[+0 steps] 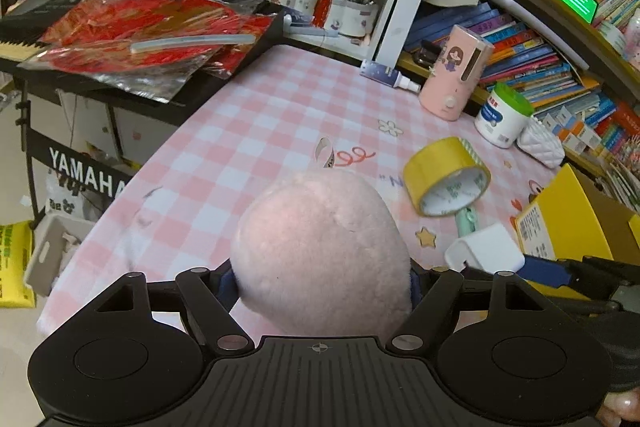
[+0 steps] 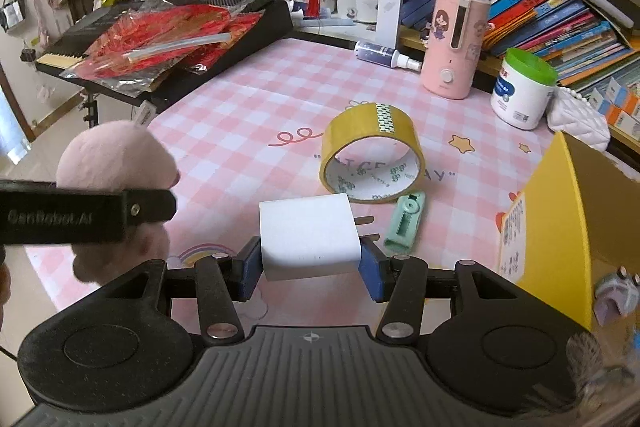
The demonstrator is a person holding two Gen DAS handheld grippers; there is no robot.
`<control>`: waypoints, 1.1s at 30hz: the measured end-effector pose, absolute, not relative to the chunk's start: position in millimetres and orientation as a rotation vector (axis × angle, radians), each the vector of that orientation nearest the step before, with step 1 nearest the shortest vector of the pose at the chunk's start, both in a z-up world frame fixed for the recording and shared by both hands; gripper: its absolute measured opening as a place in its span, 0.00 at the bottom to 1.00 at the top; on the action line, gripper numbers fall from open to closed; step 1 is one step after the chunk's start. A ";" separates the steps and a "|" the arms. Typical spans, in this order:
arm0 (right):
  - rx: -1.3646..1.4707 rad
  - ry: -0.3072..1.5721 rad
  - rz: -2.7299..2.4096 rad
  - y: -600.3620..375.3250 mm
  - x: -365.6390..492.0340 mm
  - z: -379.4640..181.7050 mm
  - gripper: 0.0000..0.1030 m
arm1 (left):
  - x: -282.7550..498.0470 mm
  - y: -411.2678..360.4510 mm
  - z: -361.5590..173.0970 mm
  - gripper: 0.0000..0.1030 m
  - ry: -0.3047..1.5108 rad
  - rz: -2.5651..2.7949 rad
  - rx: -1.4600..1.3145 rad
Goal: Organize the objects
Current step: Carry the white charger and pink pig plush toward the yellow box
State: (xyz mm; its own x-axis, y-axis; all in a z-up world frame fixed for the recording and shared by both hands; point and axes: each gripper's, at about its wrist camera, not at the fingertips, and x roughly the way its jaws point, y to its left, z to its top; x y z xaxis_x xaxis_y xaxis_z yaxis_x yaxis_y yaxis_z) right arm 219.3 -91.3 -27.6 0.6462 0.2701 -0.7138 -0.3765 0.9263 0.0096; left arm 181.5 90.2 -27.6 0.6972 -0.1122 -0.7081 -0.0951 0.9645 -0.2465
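Observation:
My left gripper (image 1: 322, 279) is shut on a pink plush toy (image 1: 320, 251) that fills the space between its fingers, held above the pink checked tablecloth (image 1: 248, 131). The toy also shows at the left of the right wrist view (image 2: 116, 155). My right gripper (image 2: 310, 263) is shut on a white plug charger (image 2: 308, 235), its prongs pointing right; it also shows in the left wrist view (image 1: 486, 253). A yellow tape roll (image 2: 374, 153) and a mint green correction tape (image 2: 404, 221) lie just beyond the charger.
A yellow cardboard box (image 2: 560, 227) stands at the right. A pink humidifier (image 2: 456, 41), a white tub with green lid (image 2: 522, 89), a white quilted pouch (image 2: 578, 123) and a spray bottle (image 2: 384, 55) line the back by the bookshelves. A keyboard with red foil packs (image 2: 160, 35) stands left.

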 end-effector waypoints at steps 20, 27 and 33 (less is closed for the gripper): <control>-0.116 0.817 0.311 -80.7 114.9 -30.8 0.46 | 75.0 100.1 -27.3 0.73 0.798 -0.078 -0.269; -0.100 0.821 0.297 -79.2 75.1 -30.6 0.46 | 40.4 102.2 -25.3 0.73 0.799 -0.097 -0.266; -0.084 0.826 0.283 -81.5 48.9 -31.5 0.46 | 17.1 100.9 -25.7 0.73 0.800 -0.112 -0.260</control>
State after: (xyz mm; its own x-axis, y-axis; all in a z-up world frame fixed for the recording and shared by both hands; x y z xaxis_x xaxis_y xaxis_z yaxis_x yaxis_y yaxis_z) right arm 48.9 -81.5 -31.5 0.6429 0.2153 -0.7351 -0.2807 0.9591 0.0355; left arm 17.1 100.9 -25.7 0.6929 -0.1969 -0.6937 0.0012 0.9623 -0.2719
